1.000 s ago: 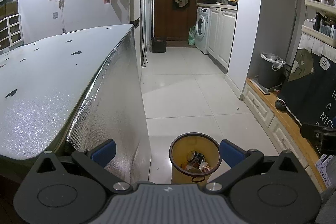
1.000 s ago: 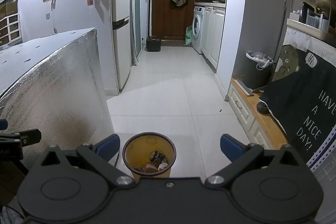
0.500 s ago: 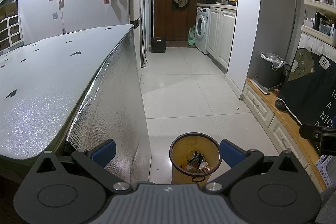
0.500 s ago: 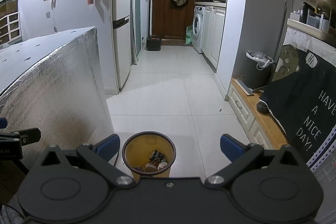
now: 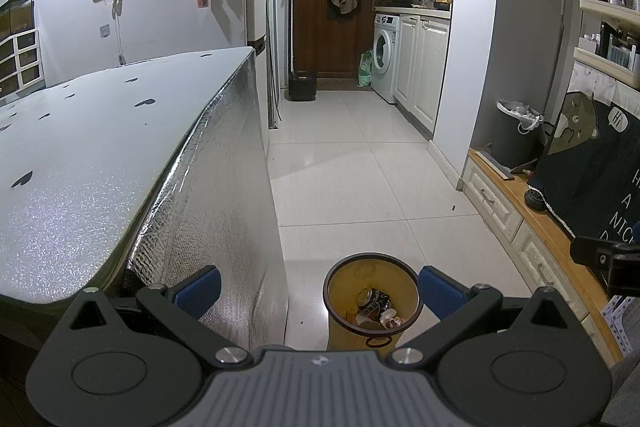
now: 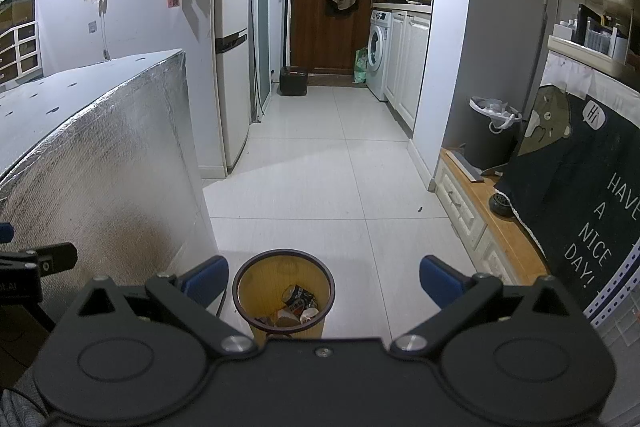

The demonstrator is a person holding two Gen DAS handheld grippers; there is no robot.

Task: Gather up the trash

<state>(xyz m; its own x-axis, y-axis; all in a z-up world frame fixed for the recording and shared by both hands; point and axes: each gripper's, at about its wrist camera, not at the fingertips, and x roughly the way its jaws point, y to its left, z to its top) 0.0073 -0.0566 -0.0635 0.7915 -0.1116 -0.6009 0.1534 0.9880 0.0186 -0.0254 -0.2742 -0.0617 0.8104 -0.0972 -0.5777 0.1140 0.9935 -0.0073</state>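
A small yellow waste bin (image 5: 360, 275) with a dark rim stands on the white tiled floor, low in both views; it also shows in the right wrist view (image 6: 260, 277). Inside lie a crushed can (image 5: 371, 301) and crumpled scraps (image 6: 298, 301). My left gripper (image 5: 318, 287) is open and empty, held above the bin. My right gripper (image 6: 324, 283) is open and empty, the bin between its fingers, toward the left one. Each gripper shows at the edge of the other's view.
A silver foil-covered table (image 5: 100, 155) fills the left side, its edge close to the bin. A low wooden cabinet (image 5: 532, 227) with a dark bear cloth runs along the right. A grey lined bin (image 5: 514, 135) stands on it. The tiled corridor (image 5: 352, 155) leads to a door.
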